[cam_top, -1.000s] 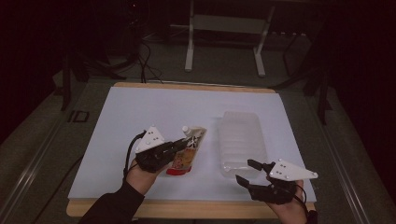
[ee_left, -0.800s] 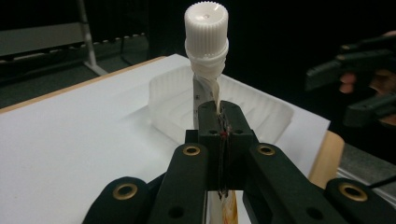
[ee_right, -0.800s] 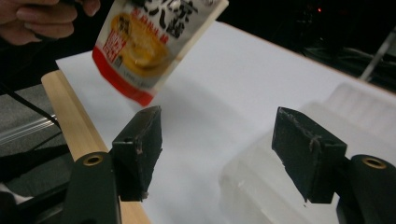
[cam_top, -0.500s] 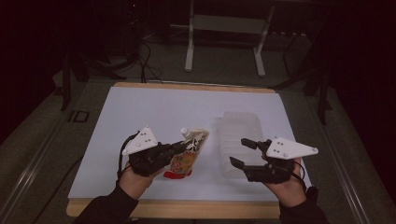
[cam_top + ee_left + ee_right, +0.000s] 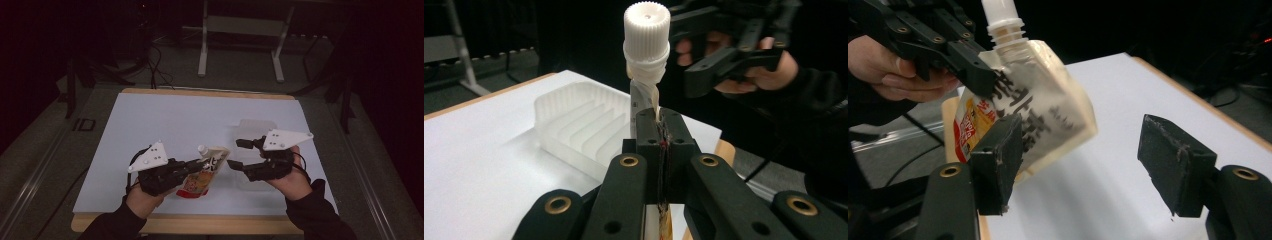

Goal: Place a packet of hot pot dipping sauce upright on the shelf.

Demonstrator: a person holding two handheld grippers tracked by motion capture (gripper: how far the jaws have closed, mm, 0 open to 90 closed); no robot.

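Note:
A spouted drink pouch [image 5: 204, 172] with a white screw cap [image 5: 646, 22] and red-and-white print is held up above the white mat. My left gripper [image 5: 194, 163] is shut on the pouch's upper edge just below the spout, its jaws pressed together in the left gripper view [image 5: 660, 132]. To the pouch's right my right gripper [image 5: 241, 153] is open, jaws wide apart and facing the pouch [image 5: 1025, 107], not touching it. A ribbed clear plastic tray [image 5: 579, 125] lies on the mat behind the right gripper [image 5: 724, 50].
The white mat [image 5: 165, 125] covers a wooden table whose front edge [image 5: 200, 224] runs near the person's sleeves. Past the table's far side are a metal stand [image 5: 240, 45] and cables on a dark floor.
The left gripper has lifted the pouch off the mat and tipped it more upright. My right gripper has risen from the table's front right corner and moved left toward the pouch, staying open.

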